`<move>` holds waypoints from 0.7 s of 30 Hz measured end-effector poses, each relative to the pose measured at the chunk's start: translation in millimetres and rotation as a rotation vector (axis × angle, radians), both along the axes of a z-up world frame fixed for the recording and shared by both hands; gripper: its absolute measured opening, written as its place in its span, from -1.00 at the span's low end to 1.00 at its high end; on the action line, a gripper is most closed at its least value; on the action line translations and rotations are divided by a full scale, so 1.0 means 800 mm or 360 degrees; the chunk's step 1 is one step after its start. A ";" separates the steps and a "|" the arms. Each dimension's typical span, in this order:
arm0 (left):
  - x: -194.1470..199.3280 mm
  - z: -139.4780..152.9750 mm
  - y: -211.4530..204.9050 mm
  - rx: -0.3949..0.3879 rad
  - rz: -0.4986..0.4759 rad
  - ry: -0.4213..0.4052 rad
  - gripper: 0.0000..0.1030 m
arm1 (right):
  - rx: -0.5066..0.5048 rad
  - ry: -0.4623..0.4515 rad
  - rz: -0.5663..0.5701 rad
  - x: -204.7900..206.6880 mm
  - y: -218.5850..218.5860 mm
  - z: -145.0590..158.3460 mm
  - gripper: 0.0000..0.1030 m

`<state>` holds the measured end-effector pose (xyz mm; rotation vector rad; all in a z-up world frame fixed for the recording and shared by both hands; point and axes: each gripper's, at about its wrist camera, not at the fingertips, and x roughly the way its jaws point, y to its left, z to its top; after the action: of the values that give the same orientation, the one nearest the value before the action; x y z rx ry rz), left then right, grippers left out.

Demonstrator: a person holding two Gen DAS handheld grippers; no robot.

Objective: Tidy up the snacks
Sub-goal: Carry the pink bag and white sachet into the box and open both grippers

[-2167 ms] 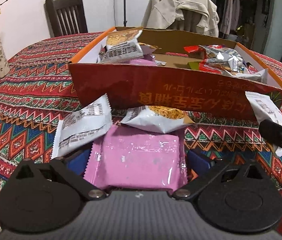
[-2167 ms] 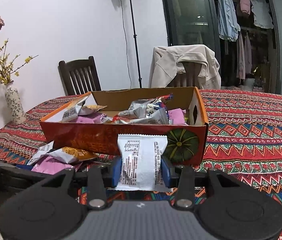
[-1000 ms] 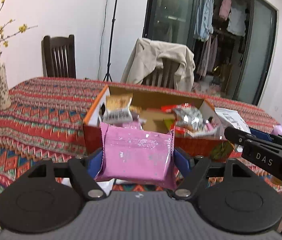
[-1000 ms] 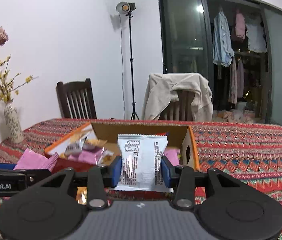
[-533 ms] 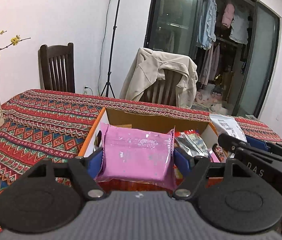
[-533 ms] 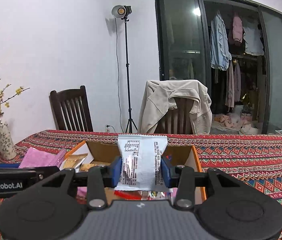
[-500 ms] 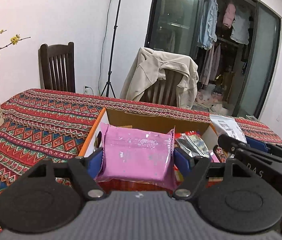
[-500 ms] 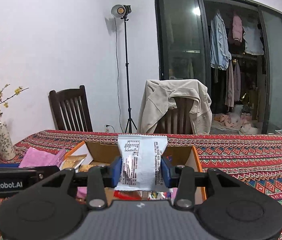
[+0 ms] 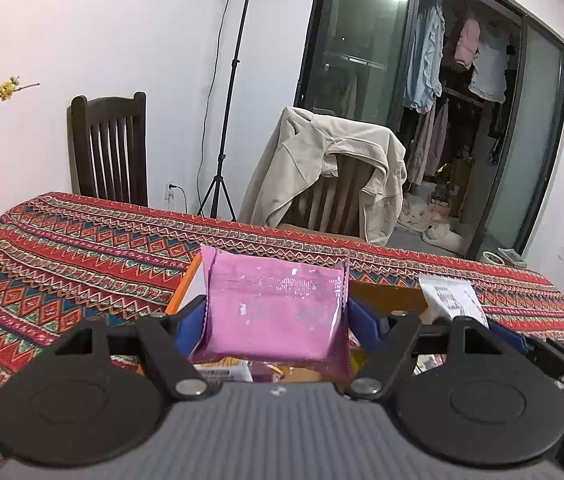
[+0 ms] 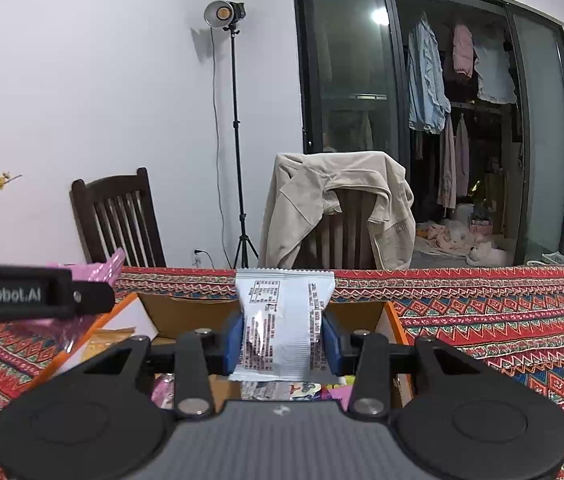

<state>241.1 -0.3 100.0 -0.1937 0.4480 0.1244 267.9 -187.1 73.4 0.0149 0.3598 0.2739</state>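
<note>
In the left wrist view, the left gripper point(image 9: 276, 316) clamps a pink packet point(image 9: 274, 306) between its blue pads, held upright above the open cardboard box point(image 9: 386, 294) on the patterned tablecloth point(image 9: 82, 248); a white packet point(image 9: 452, 298) in the right gripper shows at the right, and a jacket-draped chair point(image 9: 334, 184) stands beyond the table. In the right wrist view, the right gripper point(image 10: 282, 338) is closed narrowly on that white packet point(image 10: 284, 320) over the box point(image 10: 186, 314), with other snacks point(image 10: 282, 390) lying below, the left gripper point(image 10: 34, 296) with its pink packet point(image 10: 102, 270) at the left edge, and a lamp stand point(image 10: 234, 120) by the wall.
</note>
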 end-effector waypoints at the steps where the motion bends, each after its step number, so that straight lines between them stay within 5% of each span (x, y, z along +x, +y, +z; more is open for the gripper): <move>1: 0.003 -0.004 0.000 0.0005 0.0008 0.0000 0.45 | 0.0001 -0.0002 -0.0009 0.003 0.000 -0.003 -0.22; 21: 0.026 -0.045 0.013 0.0065 0.0067 0.0036 0.45 | 0.0059 -0.0001 -0.0005 0.023 -0.005 -0.039 -0.22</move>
<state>261.8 10.3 64.1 -0.1619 0.4638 0.1767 286.0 -191.3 42.4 0.0516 0.3538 0.2773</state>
